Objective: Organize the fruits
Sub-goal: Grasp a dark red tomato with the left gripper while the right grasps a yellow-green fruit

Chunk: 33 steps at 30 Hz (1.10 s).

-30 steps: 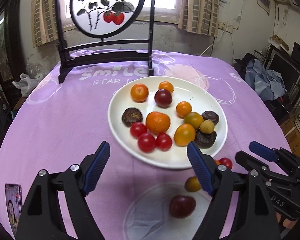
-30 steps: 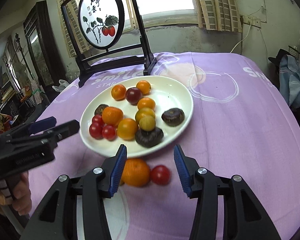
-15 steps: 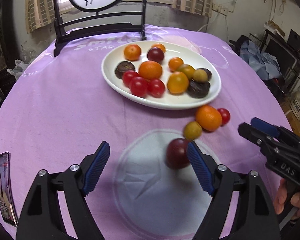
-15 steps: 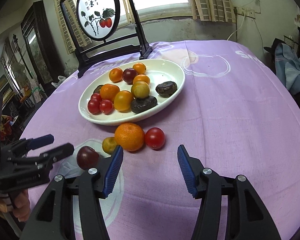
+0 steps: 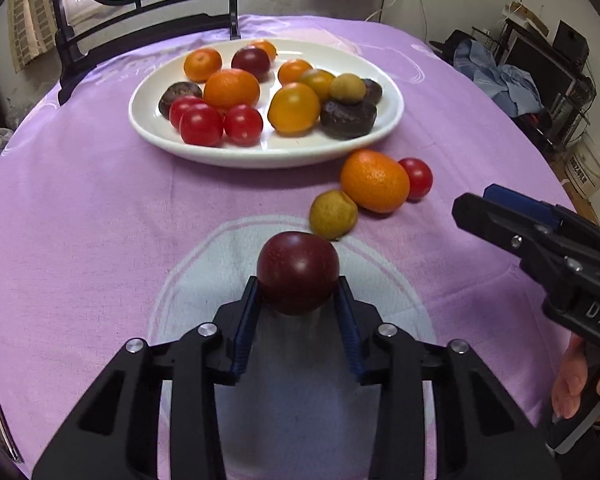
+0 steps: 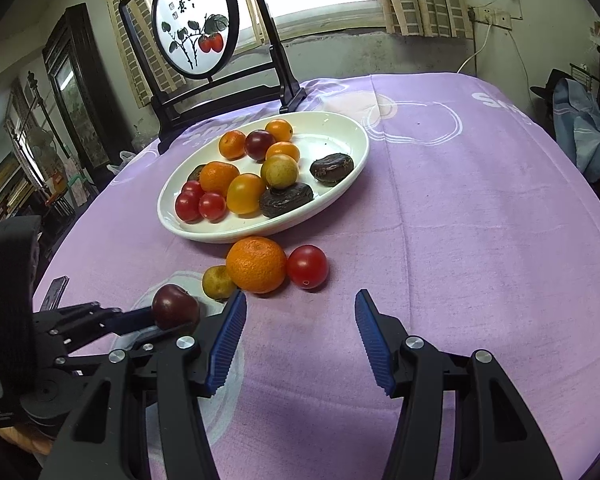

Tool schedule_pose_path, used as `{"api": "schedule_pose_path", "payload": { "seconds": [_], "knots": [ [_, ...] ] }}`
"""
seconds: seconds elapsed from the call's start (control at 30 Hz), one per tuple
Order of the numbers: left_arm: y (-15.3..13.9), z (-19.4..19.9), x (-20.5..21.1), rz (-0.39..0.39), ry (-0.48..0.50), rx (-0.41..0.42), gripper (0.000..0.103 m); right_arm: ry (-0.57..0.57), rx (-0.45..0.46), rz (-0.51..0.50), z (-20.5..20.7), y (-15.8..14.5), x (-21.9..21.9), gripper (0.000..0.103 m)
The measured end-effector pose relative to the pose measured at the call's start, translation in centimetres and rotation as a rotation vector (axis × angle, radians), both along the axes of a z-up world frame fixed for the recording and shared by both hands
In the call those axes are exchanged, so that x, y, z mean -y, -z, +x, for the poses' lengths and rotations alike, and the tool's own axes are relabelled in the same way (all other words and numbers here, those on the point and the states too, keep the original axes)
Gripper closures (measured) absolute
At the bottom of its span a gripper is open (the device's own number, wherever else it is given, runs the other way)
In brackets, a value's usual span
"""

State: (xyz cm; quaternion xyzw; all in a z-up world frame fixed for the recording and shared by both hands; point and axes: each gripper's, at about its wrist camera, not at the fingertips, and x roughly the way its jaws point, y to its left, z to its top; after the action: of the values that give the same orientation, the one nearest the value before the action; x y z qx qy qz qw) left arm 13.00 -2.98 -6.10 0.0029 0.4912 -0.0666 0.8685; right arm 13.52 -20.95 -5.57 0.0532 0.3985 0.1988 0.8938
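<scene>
Left tool (image 5: 298, 300) now around plum (image 5: 298, 270)

Your left gripper (image 5: 298, 300) has closed its blue pads on the dark red plum (image 5: 298, 270), which earlier sat free on the cloth.

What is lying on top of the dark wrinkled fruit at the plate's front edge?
A yellow-green fruit rests on the dark wrinkled fruit, by the white plate rim. Their contact is hidden.
</scene>
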Motion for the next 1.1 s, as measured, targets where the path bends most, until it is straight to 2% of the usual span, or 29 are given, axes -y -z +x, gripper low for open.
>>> {"api": "schedule_pose_path", "payload": {
  "seconds": [0.3,0.63,0.97,1.1],
  "knots": [
    [-1.1,-0.4,-2.0,-0.013,-0.024,0.026,0.067,-0.055,-0.018,-0.047,-0.7,0.5,-2.1,0.046],
    [-1.9,-1.2,-5.6,-0.049,-0.058,0.062,0.067,-0.138,-0.065,-0.145,-1.8,1.9,-7.1,0.047],
    [-1.1,-0.7,-8.6,-0.138,-0.118,0.04,0.067,-0.018,-0.061,-0.193,0.8,2.1,-10.4,0.05],
    [-1.3,-0.7,-9.1,-0.139,-0.141,0.05,0.067,0.057,-0.061,-0.206,1.3,2.1,-11.2,0.05]
  ]
}}
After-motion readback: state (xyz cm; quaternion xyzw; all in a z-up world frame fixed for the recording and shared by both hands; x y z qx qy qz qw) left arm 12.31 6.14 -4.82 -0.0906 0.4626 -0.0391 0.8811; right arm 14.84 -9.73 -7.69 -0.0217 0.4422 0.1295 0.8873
